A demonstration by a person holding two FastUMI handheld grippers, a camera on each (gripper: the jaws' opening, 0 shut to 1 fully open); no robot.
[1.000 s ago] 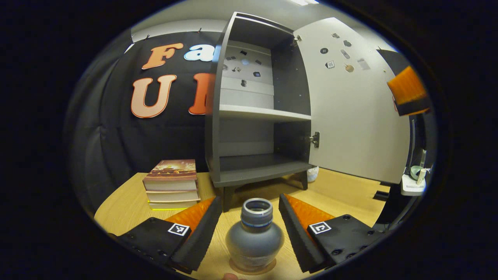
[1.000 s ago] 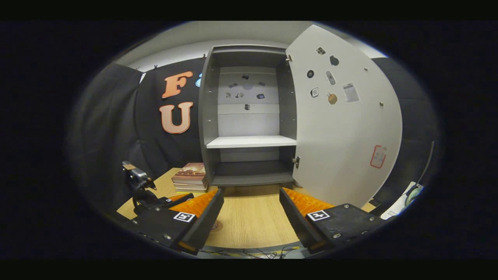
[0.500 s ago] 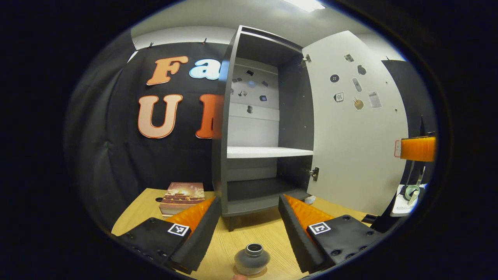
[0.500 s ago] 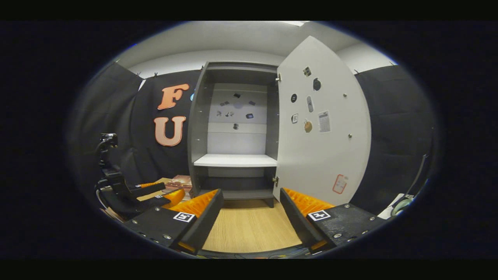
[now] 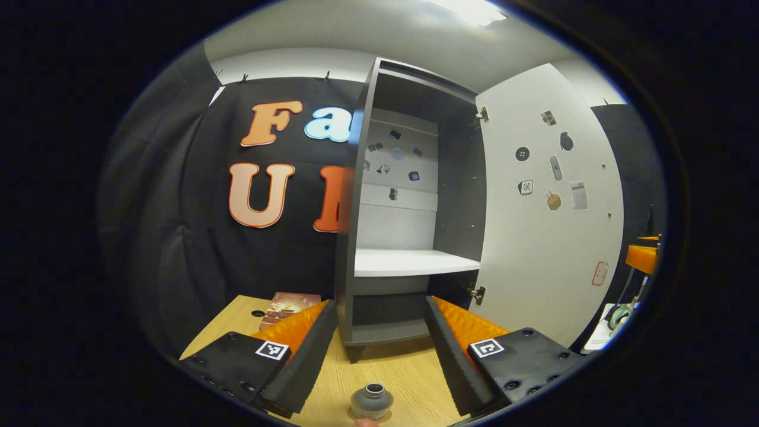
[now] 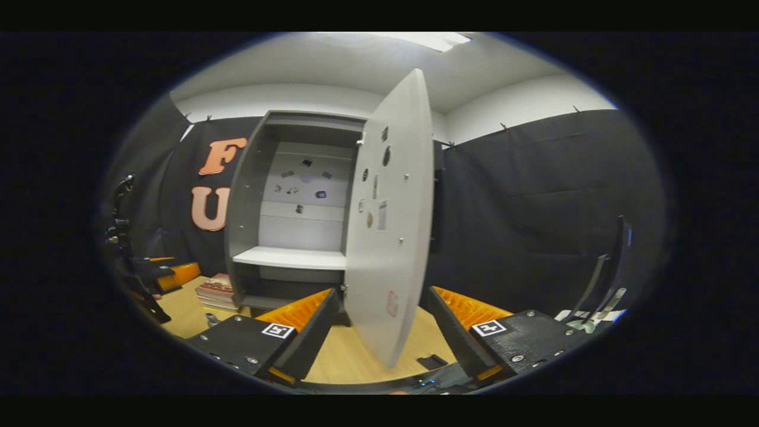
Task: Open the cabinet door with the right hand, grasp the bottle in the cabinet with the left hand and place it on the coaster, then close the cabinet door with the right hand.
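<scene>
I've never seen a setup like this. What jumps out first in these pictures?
A tall grey cabinet stands on the wooden table, its pale door swung wide open. In front of it a small grey bottle sits on the table between the left gripper's spread fingers.

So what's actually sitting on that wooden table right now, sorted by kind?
Cabinet: 1, its door open
Bottle: 1, standing between the left tool's open fingers
Stack of books: 1, beside the cabinet
Total: 3
</scene>
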